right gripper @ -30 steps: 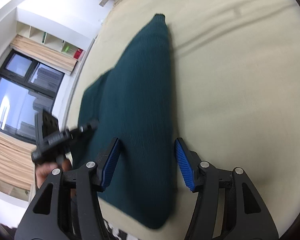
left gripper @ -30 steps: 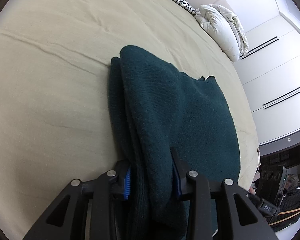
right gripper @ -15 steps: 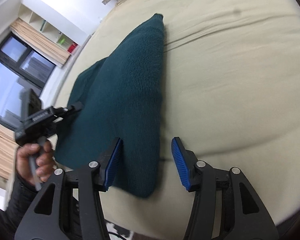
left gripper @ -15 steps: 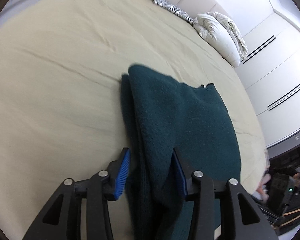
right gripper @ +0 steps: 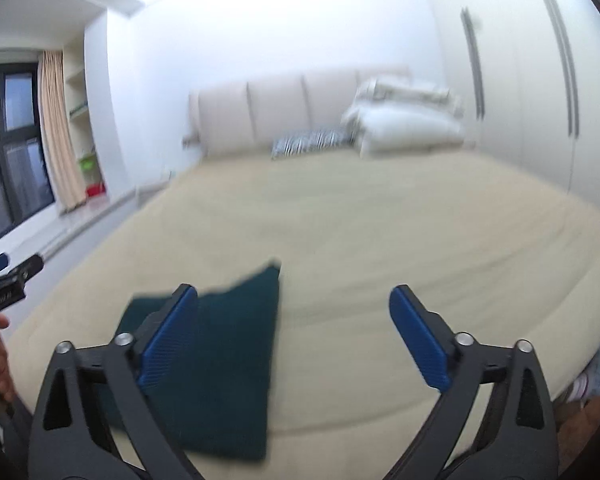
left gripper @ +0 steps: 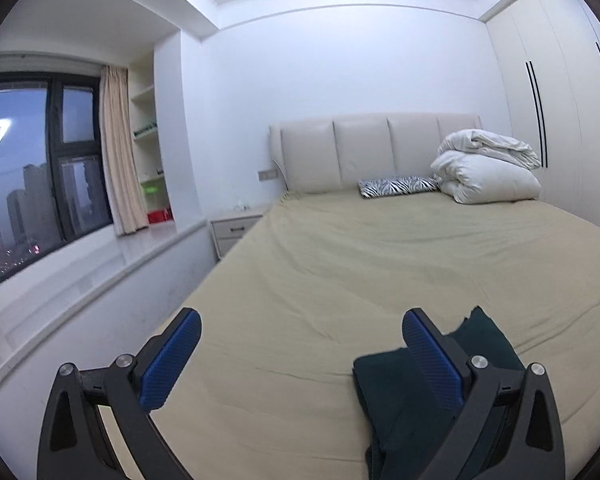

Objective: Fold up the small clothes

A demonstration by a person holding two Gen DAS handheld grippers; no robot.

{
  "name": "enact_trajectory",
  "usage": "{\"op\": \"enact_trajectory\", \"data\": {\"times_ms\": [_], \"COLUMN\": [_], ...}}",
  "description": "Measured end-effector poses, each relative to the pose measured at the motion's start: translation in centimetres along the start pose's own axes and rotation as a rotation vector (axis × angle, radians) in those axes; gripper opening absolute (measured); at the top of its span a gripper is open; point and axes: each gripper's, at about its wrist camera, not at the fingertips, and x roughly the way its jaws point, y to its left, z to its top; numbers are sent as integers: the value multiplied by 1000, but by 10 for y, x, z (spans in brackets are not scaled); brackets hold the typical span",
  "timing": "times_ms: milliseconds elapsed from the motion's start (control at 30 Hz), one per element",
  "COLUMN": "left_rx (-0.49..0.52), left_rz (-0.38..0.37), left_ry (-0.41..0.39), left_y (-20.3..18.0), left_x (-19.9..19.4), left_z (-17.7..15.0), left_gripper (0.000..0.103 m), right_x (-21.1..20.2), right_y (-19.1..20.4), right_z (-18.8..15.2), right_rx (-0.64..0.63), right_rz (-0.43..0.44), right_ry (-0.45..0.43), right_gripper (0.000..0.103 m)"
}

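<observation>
A folded dark green knit garment (left gripper: 404, 400) lies flat near the front edge of the beige bed (left gripper: 360, 264). My left gripper (left gripper: 300, 356) is open and empty, raised above the bed to the left of the garment; its right finger overlaps the garment's edge in view. In the blurred right wrist view the garment (right gripper: 228, 360) lies at lower left. My right gripper (right gripper: 292, 340) is open and empty, held above the bed to the garment's right. The left gripper shows in the right wrist view (right gripper: 4, 280) at the far left.
A white duvet (left gripper: 484, 172) and a zebra-print pillow (left gripper: 396, 186) lie by the padded headboard (left gripper: 372, 152). A nightstand (left gripper: 236, 232), a window ledge and a window stand on the left. White wardrobe doors (left gripper: 560, 120) line the right wall.
Both grippers have let go of the garment, opened wide and lifted back from it, tilting up to look across the room. The garment stays folded on the bed.
</observation>
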Motion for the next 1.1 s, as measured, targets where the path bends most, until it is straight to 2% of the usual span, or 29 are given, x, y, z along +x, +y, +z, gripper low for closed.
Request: {"op": "enact_trajectory", "data": {"times_ms": [67, 133, 267, 333, 467, 533, 567, 767, 900, 1000, 1100], "left_rx": [-7, -30, -40, -43, -10, 6, -2, -29, -62, -50, -54], "left_rz": [20, -8, -115, -142, -91, -42, -42, -50, -89, -75, -80], "left_ry": [-24, -32, -31, -23, 7, 60, 88, 332, 460, 517, 550], "left_y": [4, 7, 8, 7, 5, 2, 2, -8, -14, -17, -16], "left_x": [-13, -23, -35, -40, -45, -37, -33, 6, 27, 35, 40], "left_z": [13, 30, 49, 53, 46, 39, 34, -12, -42, -57, -65], "left_gripper": [103, 103, 103, 103, 103, 103, 103, 103, 103, 103, 103], "right_x": [-18, -34, -52, -56, -56, -53, -50, -23, 8, 40, 73], "right_y": [4, 5, 10, 15, 36, 43, 43, 59, 63, 66, 63], "right_z": [15, 30, 51, 55, 57, 57, 57, 53, 33, 7, -21], "right_rx": [-32, -30, -20, -30, -81, -103, -103, -54, -72, -91, -48], "right_rz": [-33, -7, 3, 16, 72, 89, 102, 181, 122, 67, 43], "right_ry": [-86, -145, -192, -197, -163, -140, -127, 36, 161, 324, 493], "right_gripper": [101, 103, 103, 103, 103, 103, 103, 103, 103, 103, 103]}}
